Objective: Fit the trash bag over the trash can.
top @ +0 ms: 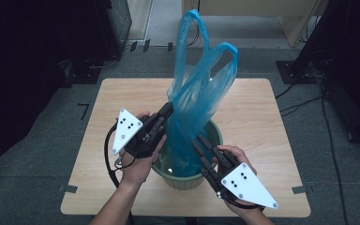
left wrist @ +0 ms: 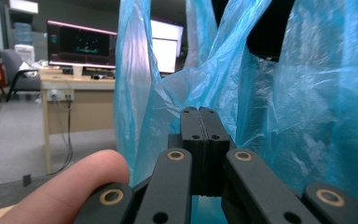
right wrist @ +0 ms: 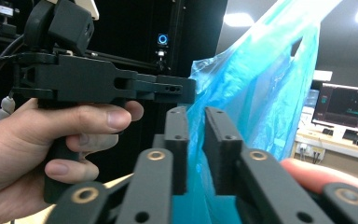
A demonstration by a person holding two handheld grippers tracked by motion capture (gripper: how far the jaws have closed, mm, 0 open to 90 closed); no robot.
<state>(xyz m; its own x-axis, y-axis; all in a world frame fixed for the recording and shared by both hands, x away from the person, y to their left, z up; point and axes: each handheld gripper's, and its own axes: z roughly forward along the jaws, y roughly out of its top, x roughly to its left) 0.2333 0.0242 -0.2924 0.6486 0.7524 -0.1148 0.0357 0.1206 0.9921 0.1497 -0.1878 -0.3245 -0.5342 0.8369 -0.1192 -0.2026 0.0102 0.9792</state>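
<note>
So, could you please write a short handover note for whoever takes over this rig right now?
Left tongs: shut, pinching a fold of the blue plastic bag on its left side.
Right tongs: jaws slightly apart with bag film between them; the pads do not look pressed on it.
The bag's lower part sits inside the green bin on the wooden table; its handles stand high above the rim.
Done: bag put into the bin.
Left: probably spread the bag and fold its edge over the rim.
</note>
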